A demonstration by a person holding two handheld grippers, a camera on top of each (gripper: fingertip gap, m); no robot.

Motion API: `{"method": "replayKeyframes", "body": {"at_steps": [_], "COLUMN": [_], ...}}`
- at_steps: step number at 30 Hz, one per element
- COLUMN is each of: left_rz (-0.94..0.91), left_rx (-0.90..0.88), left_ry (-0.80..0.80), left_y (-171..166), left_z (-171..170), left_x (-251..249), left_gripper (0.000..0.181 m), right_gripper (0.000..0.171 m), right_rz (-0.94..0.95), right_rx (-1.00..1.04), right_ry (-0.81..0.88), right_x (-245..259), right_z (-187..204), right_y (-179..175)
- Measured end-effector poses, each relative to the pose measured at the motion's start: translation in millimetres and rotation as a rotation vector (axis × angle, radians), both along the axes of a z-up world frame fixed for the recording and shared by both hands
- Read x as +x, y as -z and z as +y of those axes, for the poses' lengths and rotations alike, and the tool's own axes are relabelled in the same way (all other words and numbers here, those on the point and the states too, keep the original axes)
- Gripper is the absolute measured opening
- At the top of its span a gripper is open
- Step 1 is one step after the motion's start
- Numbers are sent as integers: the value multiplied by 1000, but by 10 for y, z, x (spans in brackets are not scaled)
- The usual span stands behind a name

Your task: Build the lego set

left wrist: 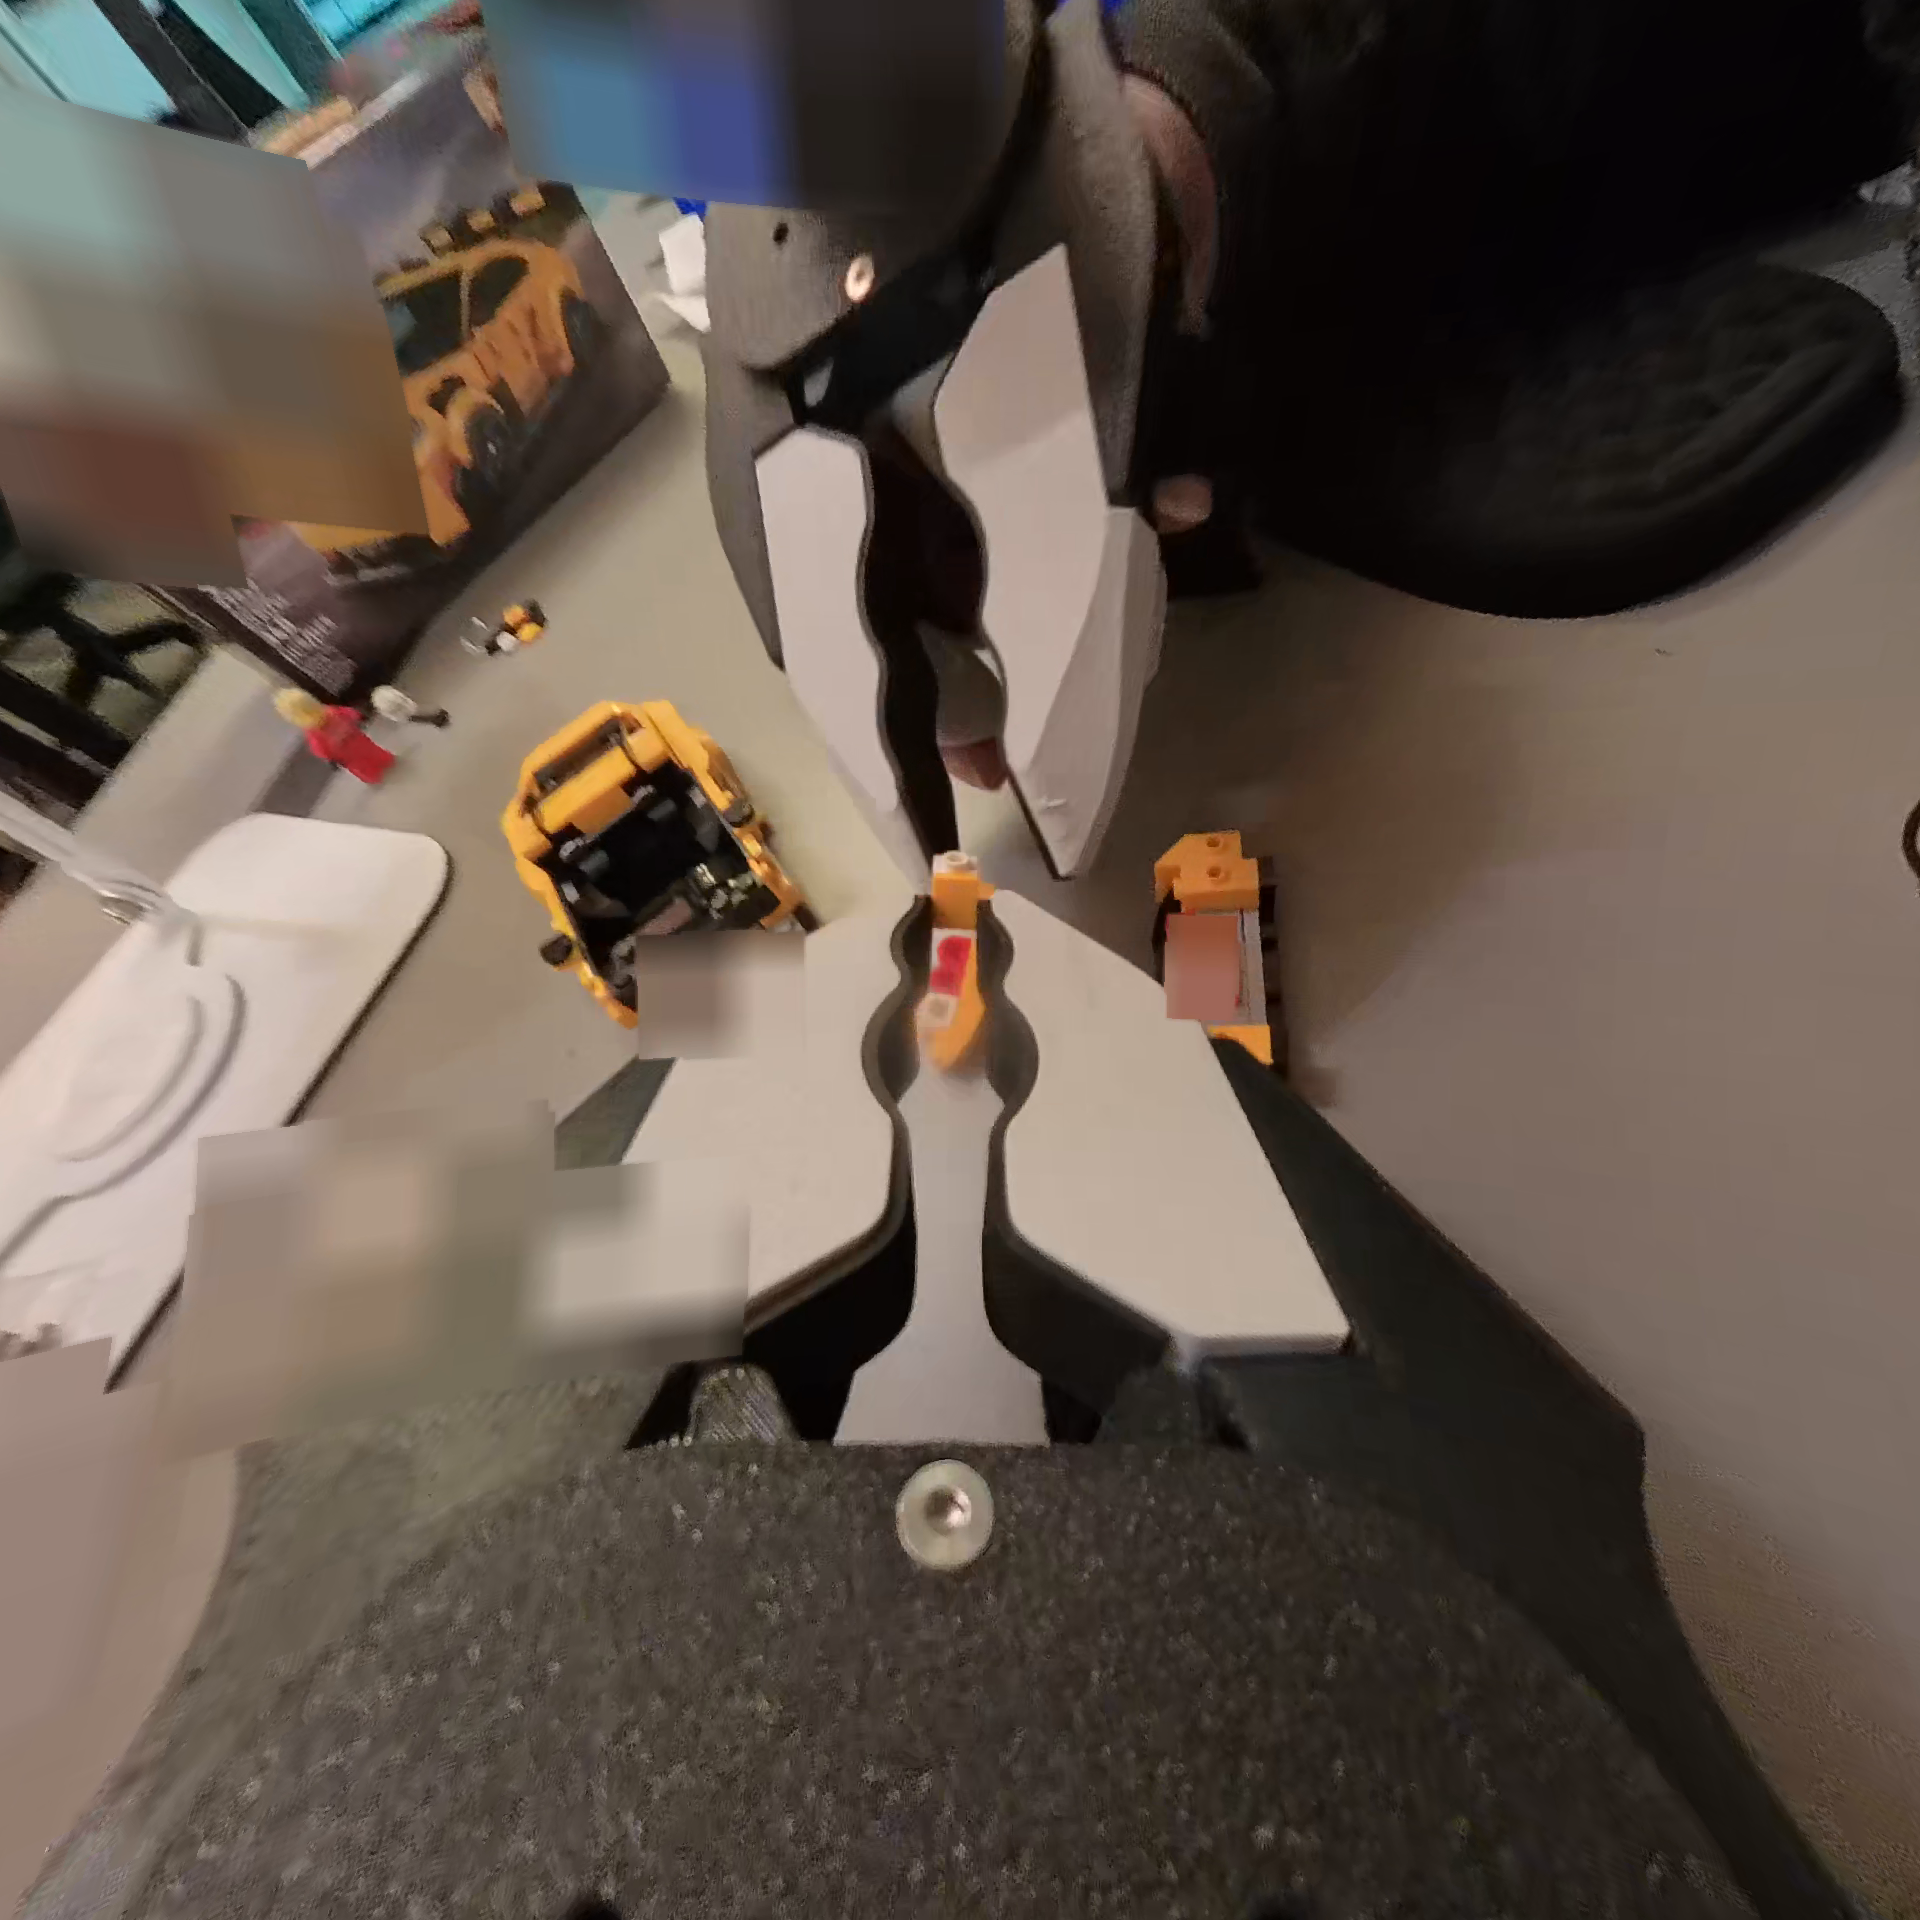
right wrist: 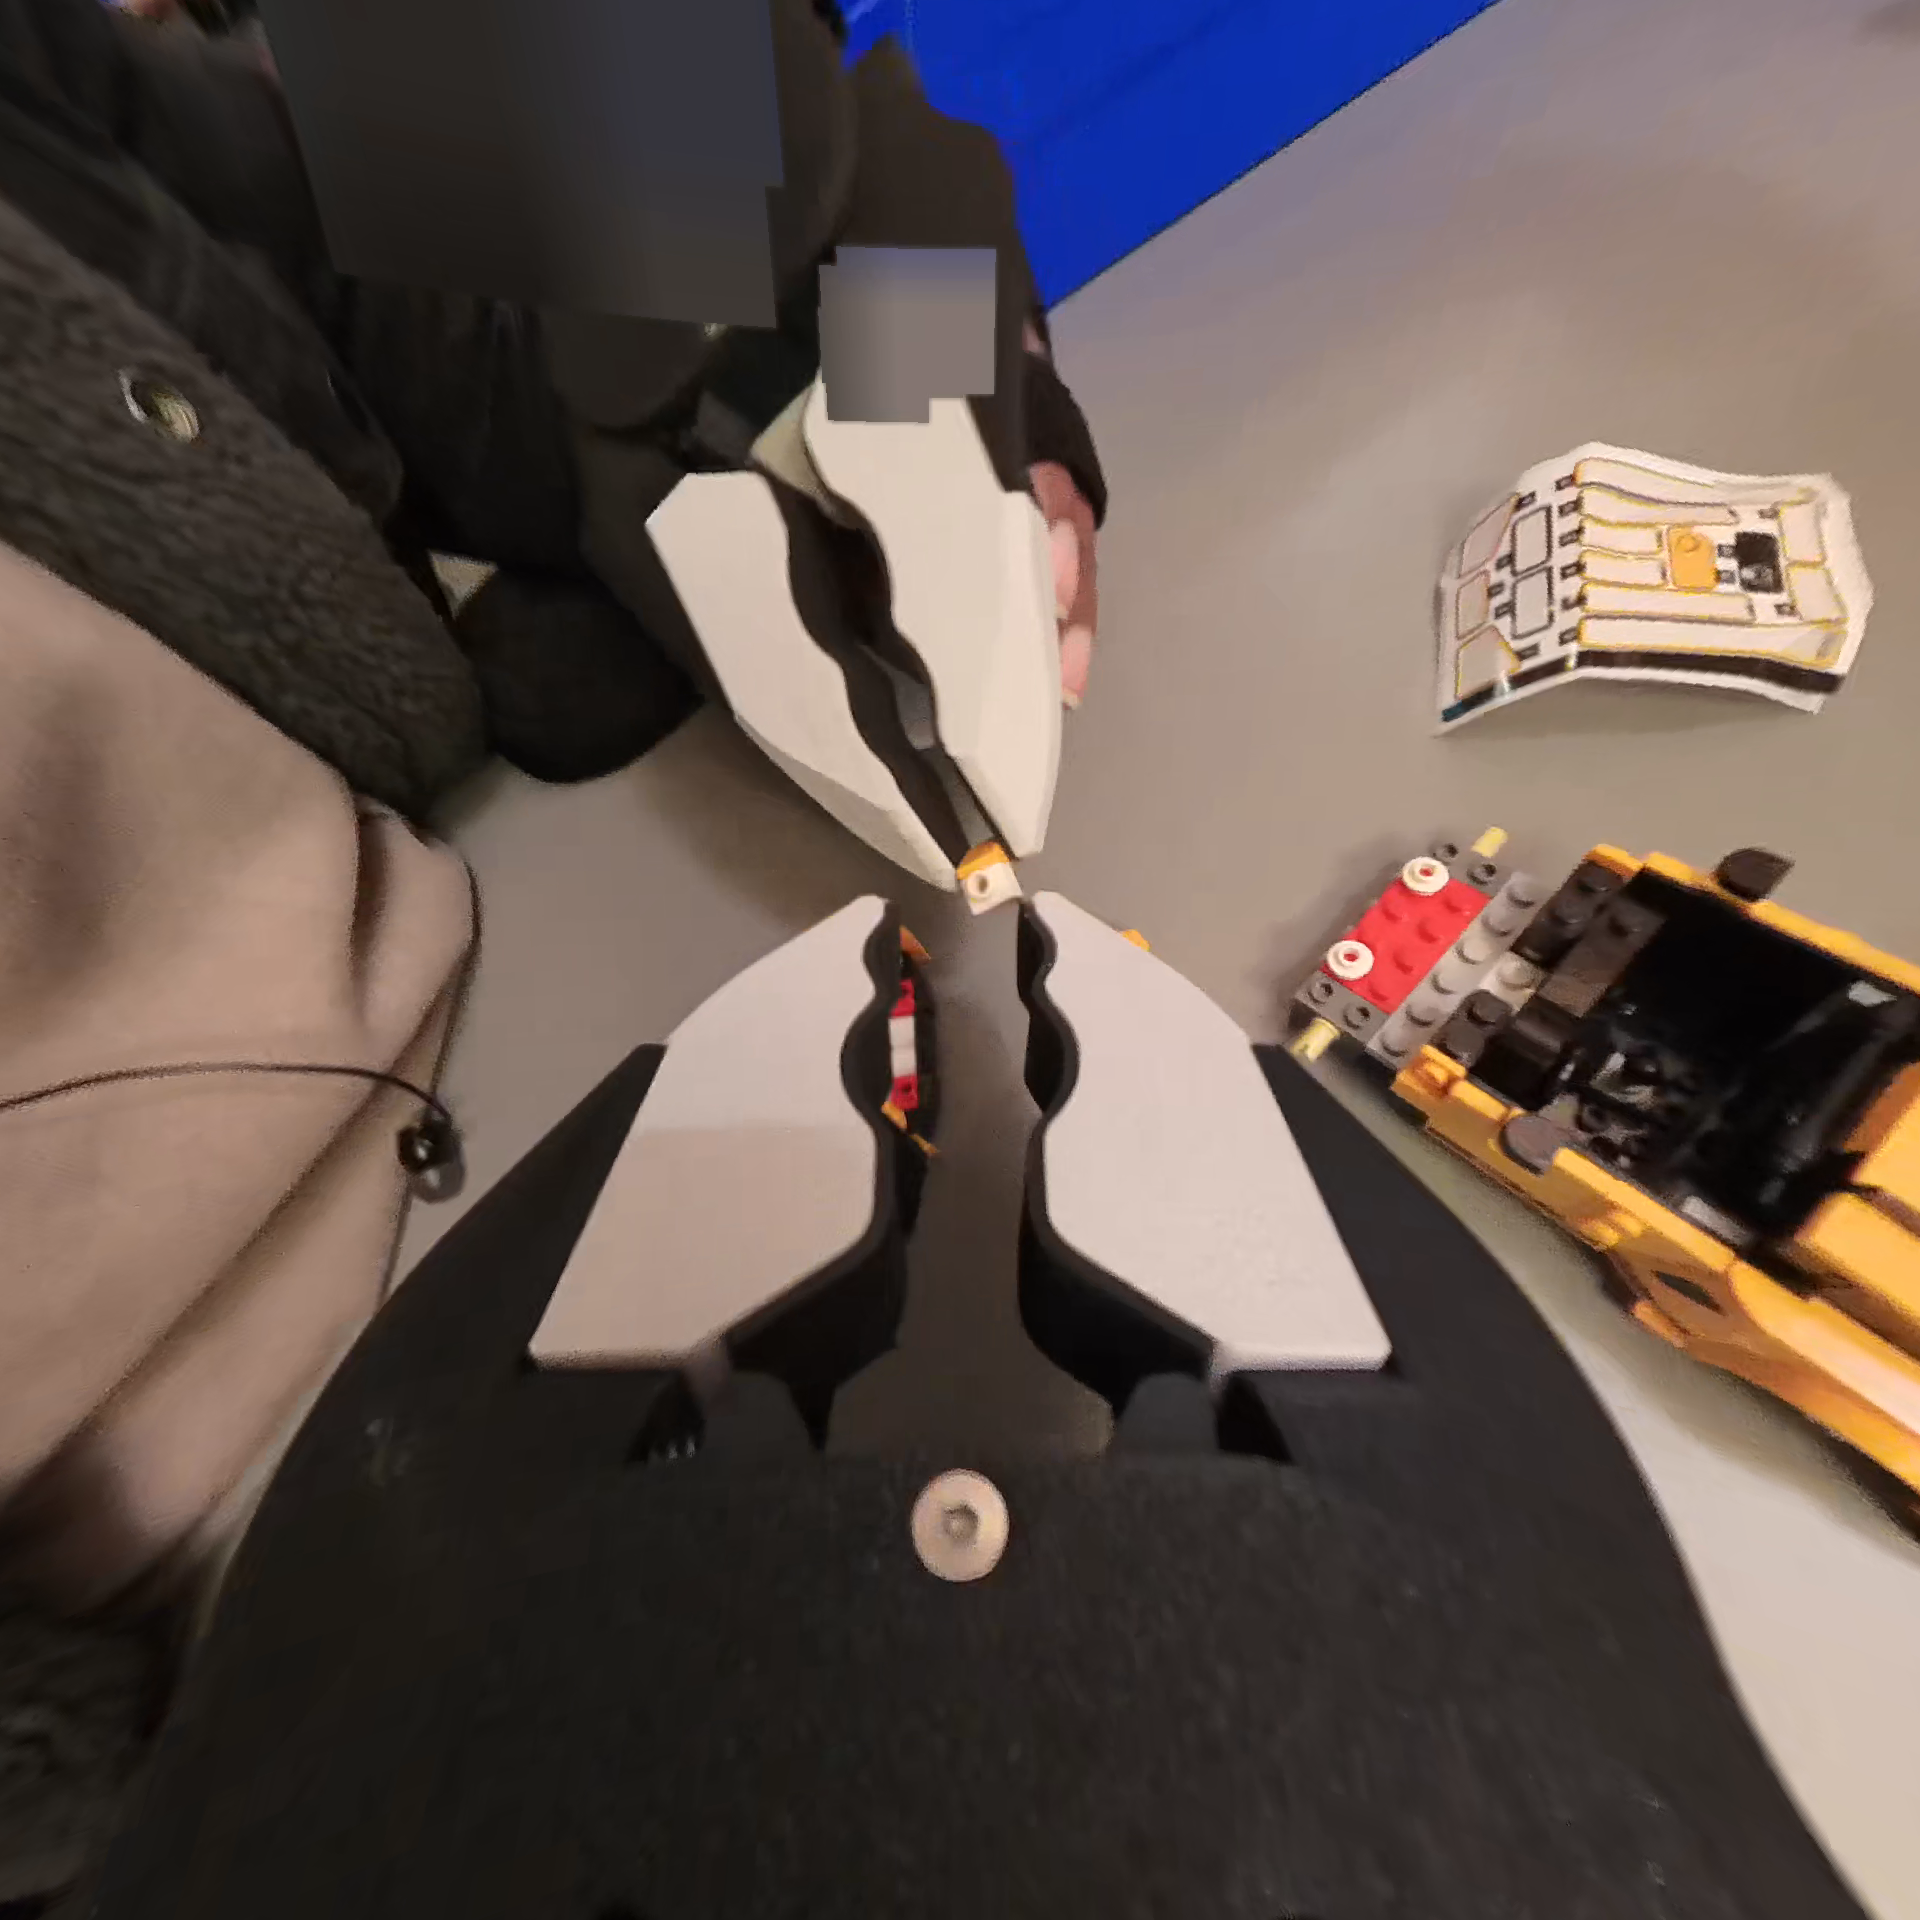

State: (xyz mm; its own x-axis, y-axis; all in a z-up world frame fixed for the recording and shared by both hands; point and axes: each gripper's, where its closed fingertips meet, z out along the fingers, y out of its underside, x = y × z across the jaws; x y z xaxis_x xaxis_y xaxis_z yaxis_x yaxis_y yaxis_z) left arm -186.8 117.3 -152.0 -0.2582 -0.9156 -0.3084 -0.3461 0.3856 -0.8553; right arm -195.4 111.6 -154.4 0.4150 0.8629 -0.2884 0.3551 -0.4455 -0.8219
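My left gripper [left wrist: 951,914] is shut on a small orange Lego piece [left wrist: 954,982] with red and white bits, held above the grey table. Its white stud end [right wrist: 985,883] sticks out past the fingertips. My right gripper [right wrist: 956,920] is open and faces it tip to tip, its fingertips just short of the stud. The right gripper also shows in the left wrist view [left wrist: 987,847]. The yellow and black car body [left wrist: 644,842] lies on the table; in the right wrist view [right wrist: 1662,1091] it shows a red plate. An orange and black sub-assembly [left wrist: 1216,935] lies under the right gripper.
The set's box [left wrist: 499,343] stands at the back left, with a red minifigure [left wrist: 338,732] and small loose parts [left wrist: 509,623] before it. A white tray with a plastic bag [left wrist: 208,987] lies left. A sticker sheet [right wrist: 1652,582] lies beyond the car. A person's dark sleeve [right wrist: 208,571] is close.
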Motion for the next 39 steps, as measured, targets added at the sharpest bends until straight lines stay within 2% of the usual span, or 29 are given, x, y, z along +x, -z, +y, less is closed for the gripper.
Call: {"method": "replayKeyframes", "body": {"at_steps": [5, 10, 14, 19, 25, 34, 37, 39], "left_rz": [-70, -56, -8, 57, 62, 118, 111, 99], "left_rx": [95, 76, -143, -634, -928, -1047, -989, -902], "left_ry": [11, 11, 24, 70, 123, 113, 122, 149], "left_y": [-105, -64, -14, -88, -224, -171, -163, -159], "left_z": [-42, -31, -1, -76, -160, -174, -178, -195], "left_x": [13, 15, -25, -54, -47, -44, -52, -73], "left_gripper": [8, 8, 12, 19, 18, 10, 10, 9], "right_gripper": [14, 9, 9, 9, 9, 9, 9, 9], "right_rz": [114, 52, -57, -157, -230, -354, -330, -270], "right_rx": [-71, 32, 214, 563, 790, 914, 884, 791], "right_ry": [10, 5, -16, -36, -89, -135, -130, -129], "right_x": [-14, 8, 38, 77, 22, -13, -18, -29], "right_z": [-1, 20, 34, 80, 26, 7, 4, -24], "right_y": [-106, -88, -57, -147, -214, -140, -136, -126]}}
